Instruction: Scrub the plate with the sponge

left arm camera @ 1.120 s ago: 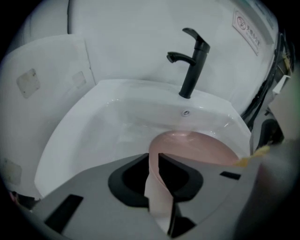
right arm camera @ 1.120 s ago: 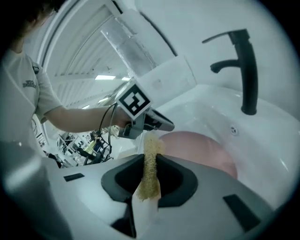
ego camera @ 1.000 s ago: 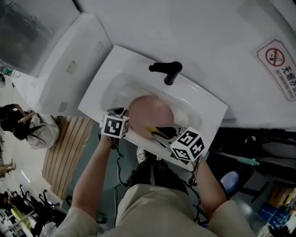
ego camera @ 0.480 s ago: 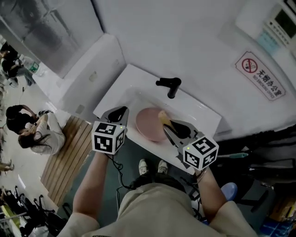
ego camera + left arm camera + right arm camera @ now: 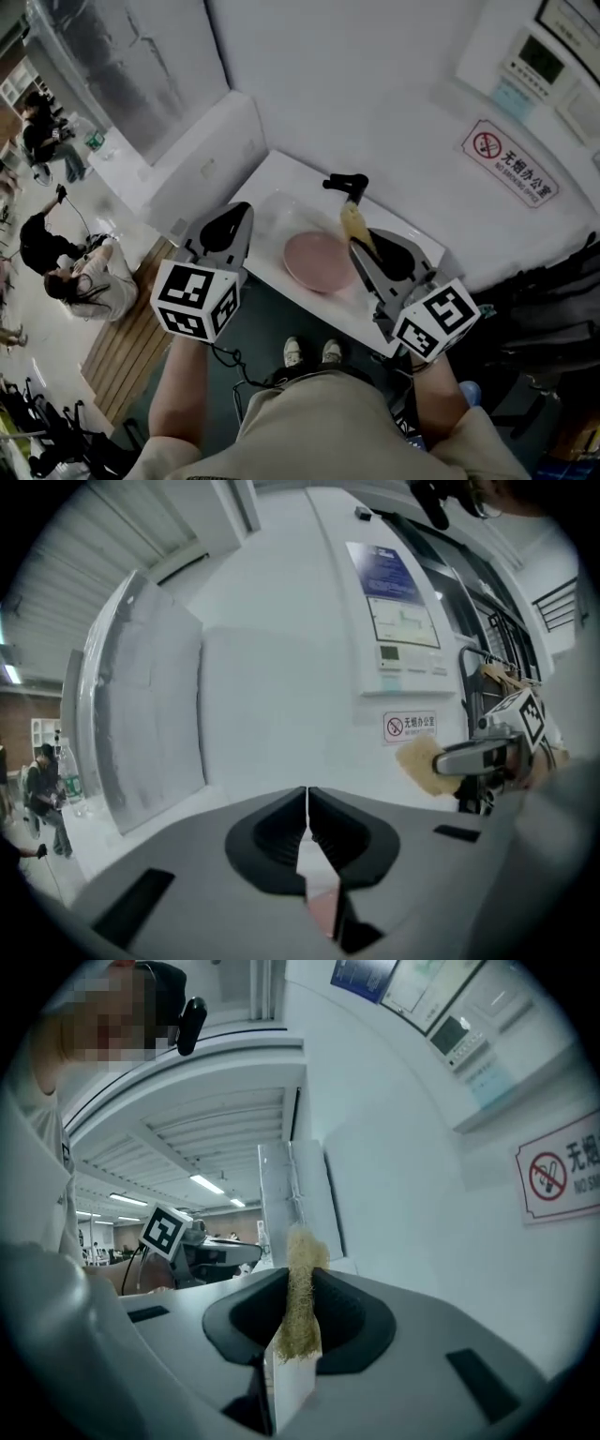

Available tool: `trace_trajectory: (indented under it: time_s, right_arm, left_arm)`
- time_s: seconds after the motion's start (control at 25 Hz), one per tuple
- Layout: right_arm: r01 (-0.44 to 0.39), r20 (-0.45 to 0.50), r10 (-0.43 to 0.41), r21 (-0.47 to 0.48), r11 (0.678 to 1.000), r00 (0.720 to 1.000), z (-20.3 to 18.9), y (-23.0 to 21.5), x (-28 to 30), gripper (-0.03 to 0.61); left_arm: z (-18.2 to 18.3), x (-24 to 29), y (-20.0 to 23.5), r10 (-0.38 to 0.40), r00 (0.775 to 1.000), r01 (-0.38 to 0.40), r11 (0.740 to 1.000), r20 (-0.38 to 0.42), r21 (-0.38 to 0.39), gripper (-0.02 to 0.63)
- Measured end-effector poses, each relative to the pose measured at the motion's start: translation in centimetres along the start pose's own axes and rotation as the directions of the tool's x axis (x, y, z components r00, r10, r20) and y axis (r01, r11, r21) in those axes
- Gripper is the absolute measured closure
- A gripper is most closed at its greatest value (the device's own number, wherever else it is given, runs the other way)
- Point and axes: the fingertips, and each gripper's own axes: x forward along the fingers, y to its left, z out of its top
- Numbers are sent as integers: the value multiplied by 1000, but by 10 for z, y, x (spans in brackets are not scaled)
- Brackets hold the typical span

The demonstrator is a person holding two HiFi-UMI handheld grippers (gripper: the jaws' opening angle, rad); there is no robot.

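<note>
- Change: your left gripper (image 5: 234, 217) and right gripper (image 5: 367, 246), both down at the plate (image 5: 319, 261) a second back, now hang raised and clear of the sink (image 5: 272, 225).
- Left gripper, partly apart a second back, is now closed tight on nothing.
- The plate lies flat in the basin, on the near side of the faucet (image 5: 345, 184). Nothing touches or steadies it.
- The sponge (image 5: 352, 223) is off the plate, pinched upright in your right gripper and poking out past the tips.
- Reading: the scrubbing contact is broken, so the pass looks ended or paused. Any further scrubbing calls for bringing the sponge back down.
- Pose: both forearms reach forward. Left gripper sits left of the plate, aimed at the far wall. Right gripper sits right of the plate, tips toward the faucet.
</note>
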Motion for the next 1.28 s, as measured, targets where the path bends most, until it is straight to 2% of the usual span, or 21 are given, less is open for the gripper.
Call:
trace_trajectory:
  time_s: [0.16, 0.28, 0.44, 0.6, 0.76, 0.92, 1.12, 1.28]
  right_arm:
    - [13, 93, -11, -14, 1000, 996, 34, 13, -17, 496]
    - [15, 129, -6, -66, 998, 992, 52, 24, -28, 497]
    - [9, 116, 8, -150, 989, 993, 59, 38, -37, 497]
    - [-2, 71, 18, -219, 976, 997, 59, 55, -42, 497]
    - [-13, 40, 23, -248, 969, 999, 57, 65, -46, 499]
    - [-14, 20, 19, -229, 973, 1000, 48, 65, -50, 499]
    - [-13, -17, 10, -202, 979, 1000, 32, 58, -48, 499]
    - [-14, -32, 8, -197, 980, 999, 26, 55, -44, 499]
  left_arm:
    - [32, -26, -9, 6, 997, -9, 999, 76, 47, 602]
    - [47, -43, -18, 19, 993, -30, 996, 120, 87, 603]
    - [60, -57, -35, 12, 987, -36, 988, 160, 147, 606]
    - [61, -69, -49, -2, 985, -24, 988, 171, 153, 606]
    - [50, -81, -56, 9, 986, -28, 993, 165, 116, 607]
    - [28, -84, -61, 3, 992, -14, 997, 128, 81, 607]
    - [2, -77, -60, 6, 997, -11, 997, 71, 72, 607]
    - [-3, -74, -60, 2, 998, -6, 998, 57, 67, 607]
